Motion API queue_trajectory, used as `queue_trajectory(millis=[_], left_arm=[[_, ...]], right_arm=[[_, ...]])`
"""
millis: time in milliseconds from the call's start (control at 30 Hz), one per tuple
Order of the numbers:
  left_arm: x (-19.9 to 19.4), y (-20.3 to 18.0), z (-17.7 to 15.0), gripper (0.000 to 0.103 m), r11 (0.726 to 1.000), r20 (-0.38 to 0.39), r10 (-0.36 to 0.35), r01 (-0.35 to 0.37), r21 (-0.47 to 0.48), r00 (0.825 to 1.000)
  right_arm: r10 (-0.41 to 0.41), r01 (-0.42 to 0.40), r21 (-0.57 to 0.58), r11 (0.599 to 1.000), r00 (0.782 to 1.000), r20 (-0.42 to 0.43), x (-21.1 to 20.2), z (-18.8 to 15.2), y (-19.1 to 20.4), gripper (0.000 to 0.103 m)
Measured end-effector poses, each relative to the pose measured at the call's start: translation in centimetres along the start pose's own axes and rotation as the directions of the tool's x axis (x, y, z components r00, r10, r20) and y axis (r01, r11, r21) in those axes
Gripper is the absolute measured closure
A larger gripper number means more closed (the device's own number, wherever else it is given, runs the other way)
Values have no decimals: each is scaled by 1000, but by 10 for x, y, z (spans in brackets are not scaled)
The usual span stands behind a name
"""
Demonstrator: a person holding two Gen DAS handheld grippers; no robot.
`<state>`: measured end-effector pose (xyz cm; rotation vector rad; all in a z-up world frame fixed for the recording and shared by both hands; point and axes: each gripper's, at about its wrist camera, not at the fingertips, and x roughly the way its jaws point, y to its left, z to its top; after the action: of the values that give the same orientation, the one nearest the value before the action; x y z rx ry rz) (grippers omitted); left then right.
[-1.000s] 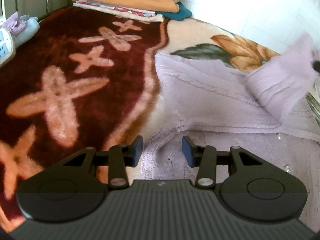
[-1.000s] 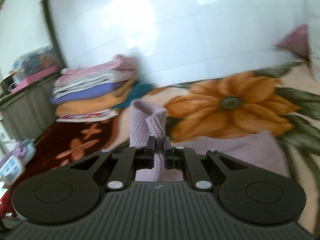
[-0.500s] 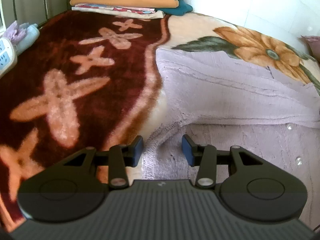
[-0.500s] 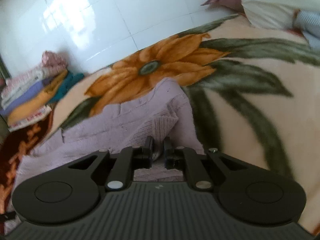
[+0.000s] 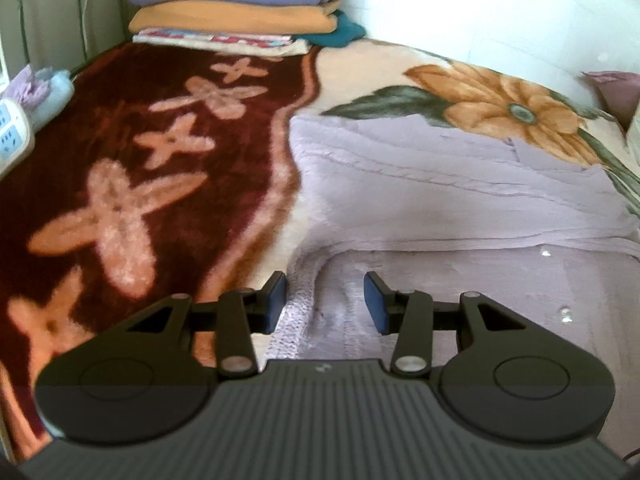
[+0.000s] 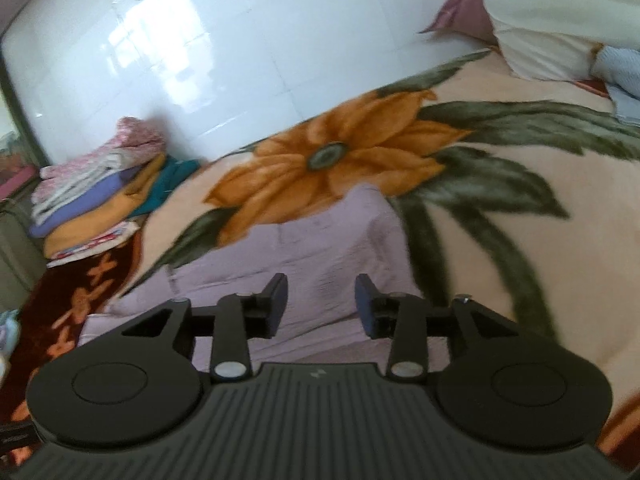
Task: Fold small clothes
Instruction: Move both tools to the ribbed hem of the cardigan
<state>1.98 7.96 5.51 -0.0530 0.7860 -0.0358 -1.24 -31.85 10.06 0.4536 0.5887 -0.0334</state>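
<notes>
A lilac knitted garment (image 5: 440, 184) lies spread on the flowered blanket, one part folded over its far half, small buttons showing on the near part. My left gripper (image 5: 325, 301) is open and empty, just above the garment's near left edge. In the right wrist view the same garment (image 6: 320, 252) lies flat with its folded sleeve end on top. My right gripper (image 6: 321, 302) is open and empty, just above that folded part.
A stack of folded clothes (image 5: 236, 8) sits at the far end of the bed by the white tiled wall; it also shows in the right wrist view (image 6: 100, 188). A power strip (image 5: 12, 136) lies at the left edge. Pillows (image 6: 560, 20) lie far right.
My right gripper carried the sleeve end across, laid it down on the garment and opened. The left gripper stayed open near the garment's left edge.
</notes>
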Motion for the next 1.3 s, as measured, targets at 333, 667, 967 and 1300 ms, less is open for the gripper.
queue_trajectory(millis=[333,667,967,1300], left_arm=[[-45,-11,6,57,996,32,-84,83,38,996],[-78,-17,-19,39,986,-23,-119,121,114,993],[-87,-36,-62,34,956,-126,-149,175,235,981],[-92,-67,-102,32,872,-232,-190,273,407,954]], right_arm=[[124,-137,-189,972,989,-80,-94,18,40,47],[102,-208,-375,903,954,-282,-147,-33,53,34],[60,-285,-470,835,897,-437,-139,-119,56,30],[-61,-333,-621,709,850,-524,-142,-163,66,27]])
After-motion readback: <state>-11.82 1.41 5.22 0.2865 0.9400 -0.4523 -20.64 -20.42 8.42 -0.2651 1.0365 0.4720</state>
